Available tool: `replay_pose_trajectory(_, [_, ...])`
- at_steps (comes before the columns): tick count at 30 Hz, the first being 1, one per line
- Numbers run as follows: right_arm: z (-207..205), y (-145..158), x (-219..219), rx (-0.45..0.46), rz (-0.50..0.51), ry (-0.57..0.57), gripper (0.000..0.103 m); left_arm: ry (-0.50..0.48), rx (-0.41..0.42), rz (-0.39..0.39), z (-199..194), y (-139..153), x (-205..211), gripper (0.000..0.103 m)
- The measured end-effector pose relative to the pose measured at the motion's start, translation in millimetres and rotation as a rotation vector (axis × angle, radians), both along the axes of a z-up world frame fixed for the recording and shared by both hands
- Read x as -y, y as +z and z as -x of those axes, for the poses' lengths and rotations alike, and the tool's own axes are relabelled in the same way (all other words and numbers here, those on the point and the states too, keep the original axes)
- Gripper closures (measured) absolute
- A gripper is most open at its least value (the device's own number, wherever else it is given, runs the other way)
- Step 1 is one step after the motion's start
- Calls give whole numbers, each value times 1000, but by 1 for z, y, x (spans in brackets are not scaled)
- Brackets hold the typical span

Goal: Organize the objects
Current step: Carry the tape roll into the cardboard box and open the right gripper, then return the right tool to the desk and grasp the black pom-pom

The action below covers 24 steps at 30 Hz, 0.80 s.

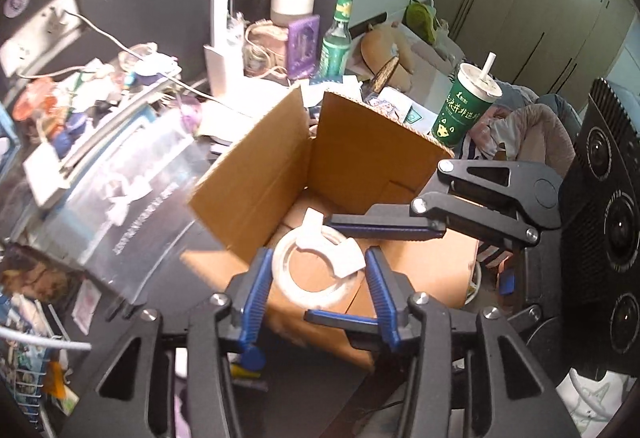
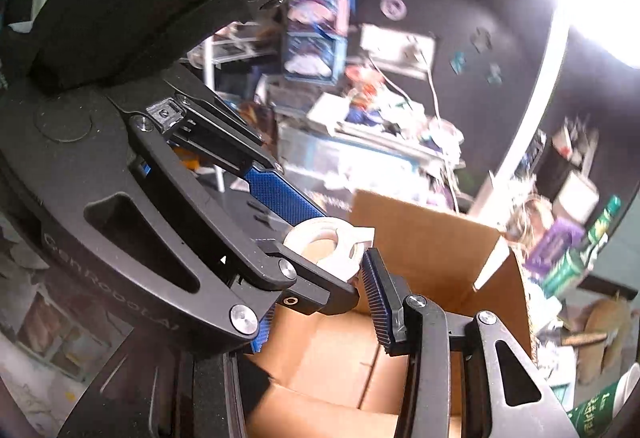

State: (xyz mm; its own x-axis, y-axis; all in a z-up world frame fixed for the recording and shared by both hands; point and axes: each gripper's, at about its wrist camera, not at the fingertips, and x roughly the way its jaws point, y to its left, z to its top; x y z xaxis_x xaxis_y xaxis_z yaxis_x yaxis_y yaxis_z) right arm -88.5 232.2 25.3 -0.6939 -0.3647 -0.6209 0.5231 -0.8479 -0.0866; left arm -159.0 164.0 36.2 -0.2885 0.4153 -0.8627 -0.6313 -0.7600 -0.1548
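Flat: tape roll (image 1: 316,270), hole upward.

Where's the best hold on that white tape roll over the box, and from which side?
Grip the white tape roll across its outer rim, coming from the open side of the cardboard box, jaws astride the ring. It lies flat with its hole up, as the left gripper now brackets it.

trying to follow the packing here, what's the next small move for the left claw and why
Probably lower a little and open. The left claw grips the tape roll between its blue pads, already over the open box, whose floor shows beneath. The right claw sits close by, so release gently.
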Motion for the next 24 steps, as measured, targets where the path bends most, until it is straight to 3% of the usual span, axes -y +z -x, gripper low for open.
replay_pose_trajectory(5, [14, -9, -18, 91, -13, -21, 66, 3, 80, 6, 18, -16, -16, 58])
replay_pose_trajectory(7, [17, -13, -20, 112, -34, -39, 61, 9, 82, 29, 21, -21, -20, 47])
replay_pose_trajectory(8, [18, -14, -21, 106, -45, -48, 52, 9, 74, 37, 21, -21, -22, 34])
replay_pose_trajectory(9, [18, -14, -22, 100, -48, -52, 47, 19, 51, 41, 20, -20, -21, 23])
replay_pose_trajectory(12, [14, -10, -23, 78, -36, -50, 47, 25, -10, 47, 11, -10, -14, 21])
replay_pose_trajectory(16, [-1, 3, -14, 28, 16, -2, 47, 57, -132, -6, -17, 18, 17, 18])
replay_pose_trajectory(18, [-16, 10, 1, -10, 42, 45, 47, 114, -233, -17, -37, 30, 44, 8])
replay_pose_trajectory(21, [-39, 12, 33, -32, 79, 142, 47, 215, -377, -9, -71, 34, 86, 1])
replay_pose_trajectory(24, [-59, -1, 74, -16, 89, 252, 47, 287, -422, -38, -98, 23, 126, 1])
